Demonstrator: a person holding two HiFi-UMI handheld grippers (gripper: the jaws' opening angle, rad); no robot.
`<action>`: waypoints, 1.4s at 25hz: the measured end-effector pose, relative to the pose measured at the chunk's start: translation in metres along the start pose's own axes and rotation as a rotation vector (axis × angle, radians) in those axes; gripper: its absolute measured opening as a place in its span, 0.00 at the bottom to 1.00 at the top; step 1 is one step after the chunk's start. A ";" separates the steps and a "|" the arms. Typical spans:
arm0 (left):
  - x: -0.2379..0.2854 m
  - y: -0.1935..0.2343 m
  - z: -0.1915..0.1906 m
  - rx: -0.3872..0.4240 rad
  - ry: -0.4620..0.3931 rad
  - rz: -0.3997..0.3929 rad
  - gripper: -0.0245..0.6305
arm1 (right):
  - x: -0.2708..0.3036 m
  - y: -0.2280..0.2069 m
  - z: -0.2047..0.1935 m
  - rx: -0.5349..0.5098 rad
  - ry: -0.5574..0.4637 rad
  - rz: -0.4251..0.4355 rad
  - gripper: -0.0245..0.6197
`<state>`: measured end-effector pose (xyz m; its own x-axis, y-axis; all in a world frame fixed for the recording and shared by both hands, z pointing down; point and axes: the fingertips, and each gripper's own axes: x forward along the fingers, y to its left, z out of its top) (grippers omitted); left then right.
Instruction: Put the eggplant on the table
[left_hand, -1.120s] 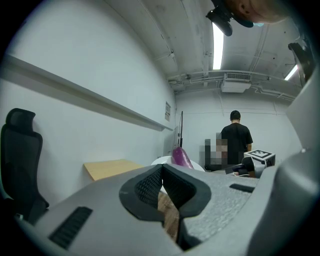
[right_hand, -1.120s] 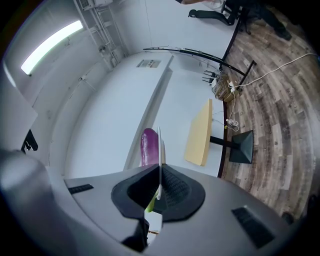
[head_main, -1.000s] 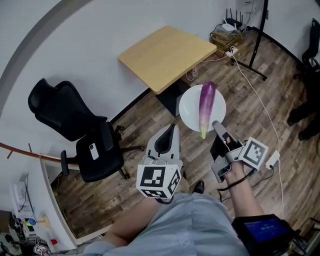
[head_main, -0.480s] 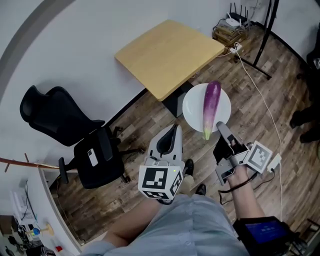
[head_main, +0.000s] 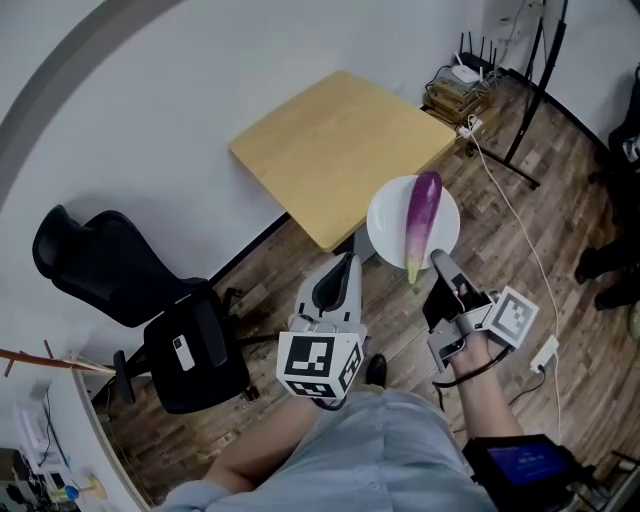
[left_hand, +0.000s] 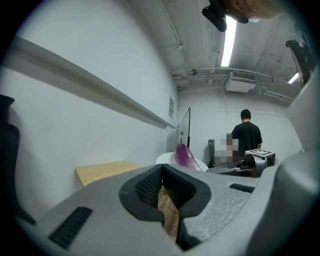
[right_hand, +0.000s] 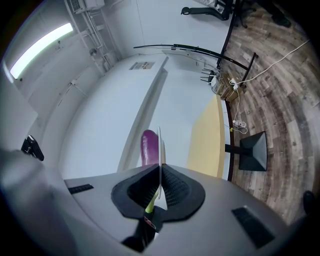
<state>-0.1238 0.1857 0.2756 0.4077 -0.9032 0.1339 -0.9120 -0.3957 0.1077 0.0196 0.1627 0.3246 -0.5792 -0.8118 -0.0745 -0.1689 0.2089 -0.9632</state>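
Eggplant (head_main: 420, 222) purple, glossy, green stem end, on white plate (head_main: 386, 218); right gripper (head_main: 438, 260) jaws clamp rim; left gripper (head_main: 346, 260) jaws together.

Purple eggplant (head_main: 420, 215) — green-tipped, white plate (head_main: 385, 225), tan table (head_main: 335, 140), black chair (head_main: 95, 265)

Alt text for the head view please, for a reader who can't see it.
The right tool grips the rim of a white plate carrying a purple eggplant, held above the wooden floor beside a light wooden table. The left tool hangs empty next to it, jaws together, and a black office chair stands at the left.
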 end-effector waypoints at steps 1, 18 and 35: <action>0.005 0.004 0.004 0.001 -0.007 -0.003 0.05 | 0.005 0.001 0.003 -0.003 -0.002 0.000 0.05; 0.088 0.031 0.016 0.004 -0.005 -0.028 0.05 | 0.063 -0.024 0.051 -0.009 -0.017 -0.044 0.05; 0.230 0.020 0.021 0.029 0.023 0.045 0.05 | 0.133 -0.079 0.158 -0.001 0.092 -0.041 0.05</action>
<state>-0.0495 -0.0335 0.2878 0.3665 -0.9165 0.1604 -0.9304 -0.3594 0.0721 0.0821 -0.0478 0.3504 -0.6423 -0.7664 -0.0113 -0.1944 0.1771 -0.9648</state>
